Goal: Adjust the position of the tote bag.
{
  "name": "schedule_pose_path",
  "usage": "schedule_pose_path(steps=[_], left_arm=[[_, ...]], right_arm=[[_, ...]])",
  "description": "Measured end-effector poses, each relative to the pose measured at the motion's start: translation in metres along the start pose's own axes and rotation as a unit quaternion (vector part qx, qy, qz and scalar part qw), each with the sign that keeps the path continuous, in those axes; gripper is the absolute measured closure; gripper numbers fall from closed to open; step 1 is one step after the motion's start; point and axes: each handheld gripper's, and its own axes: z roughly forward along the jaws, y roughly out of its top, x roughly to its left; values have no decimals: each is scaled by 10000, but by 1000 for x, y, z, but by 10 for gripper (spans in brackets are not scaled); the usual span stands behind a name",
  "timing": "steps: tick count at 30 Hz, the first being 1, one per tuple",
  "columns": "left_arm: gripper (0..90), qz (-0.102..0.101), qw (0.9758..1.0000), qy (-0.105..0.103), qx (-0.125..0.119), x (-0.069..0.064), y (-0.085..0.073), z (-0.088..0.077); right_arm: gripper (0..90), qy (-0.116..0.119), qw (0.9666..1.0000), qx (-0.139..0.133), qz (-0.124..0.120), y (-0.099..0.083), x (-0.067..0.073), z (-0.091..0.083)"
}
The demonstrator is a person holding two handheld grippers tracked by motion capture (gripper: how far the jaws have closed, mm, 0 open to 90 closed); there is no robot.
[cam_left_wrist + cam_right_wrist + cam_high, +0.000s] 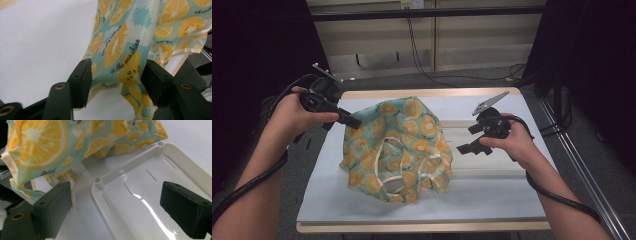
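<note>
A teal cloth bag printed with orange slices (399, 150) stands bunched up in the middle of the white table top. Its cream-trimmed edge hangs at the front. My left gripper (354, 122) reaches in at the bag's upper left corner. In the left gripper view a flap of the cloth (120, 50) lies between the two pads of the left gripper (117, 65), which stand well apart and do not squeeze it. My right gripper (468, 138) hovers just right of the bag, open and empty. In its own view the right gripper (116, 188) is above a white plastic tray (100, 182).
The white tray (492, 172) lies on the right half of the table, partly under the bag. The table's wooden edge (422, 227) runs along the front. Grey floor, cables and dark curtains surround it, with a metal rail (582, 165) on the right.
</note>
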Motion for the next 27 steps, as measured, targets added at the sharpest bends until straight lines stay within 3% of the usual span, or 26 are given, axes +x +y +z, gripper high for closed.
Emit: schedule_pose_path(steps=[1,10,11,17,21,27], left_arm=[[443,88,10000,-2,41,1,0,0],[488,60,10000,11,-52,0,1,-3],[492,142,9999,19,-53,0,2,-4],[519,130,9999,40,-73,0,1,-6],[584,70,10000,-19,-69,-2,1,-5],[702,134,9998,-74,-90,1,2,-6]], right_arm=[[105,9,10000,16,-24,1,0,0],[98,60,9999,-39,-76,15,2,-6],[96,54,10000,-42,-64,17,3,-6],[95,171,9995,-254,-81,30,6,-6],[96,209,9994,-202,-185,40,12,-4],[98,245,9993,-200,-200,54,16,-4]])
